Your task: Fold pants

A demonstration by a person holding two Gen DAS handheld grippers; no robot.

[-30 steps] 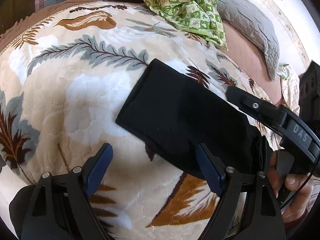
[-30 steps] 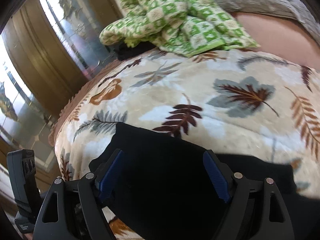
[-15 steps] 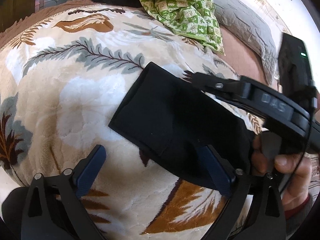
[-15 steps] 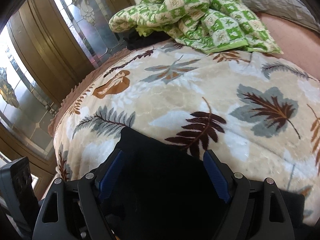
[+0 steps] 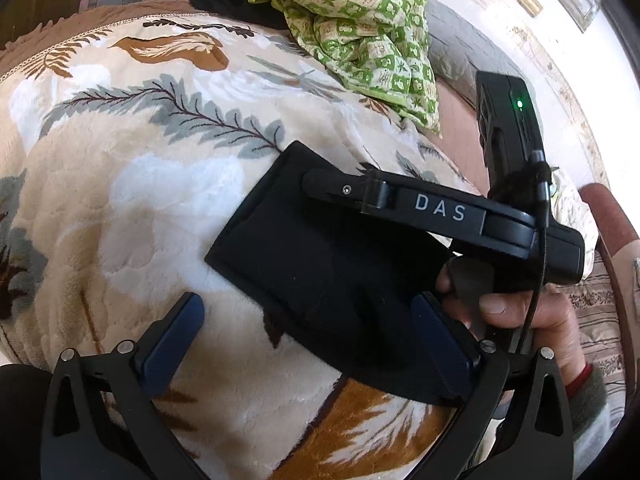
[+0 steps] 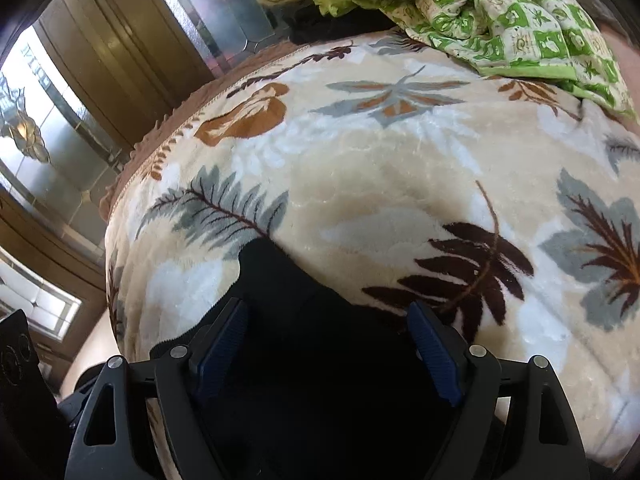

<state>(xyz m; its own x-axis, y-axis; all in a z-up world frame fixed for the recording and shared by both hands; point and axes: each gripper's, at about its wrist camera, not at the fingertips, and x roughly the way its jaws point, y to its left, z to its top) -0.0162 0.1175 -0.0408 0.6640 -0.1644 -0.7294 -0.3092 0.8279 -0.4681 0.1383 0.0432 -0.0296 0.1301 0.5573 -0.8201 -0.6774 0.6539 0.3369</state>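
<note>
Presently the pants, black and folded into a compact rectangle, lie flat on the blanket that covers the bed. Left gripper: jaws wide apart, nothing between the pads. Its right finger overlaps the near edge of the pants; its left finger stands over bare blanket, well clear of the cloth. Whether the right finger touches the fabric cannot be told.

Right gripper: jaws likewise apart, not clamped. In the right wrist view the pants fill the gap between both fingers and run on beneath the gripper body, one corner projecting ahead toward the grey fern print. From the left wrist view the right gripper reaches over the far side of the pants, held by the right hand; contact with the cloth cannot be confirmed.

A green patterned quilt is heaped at the far end of the bed, well apart from the pants.
</note>
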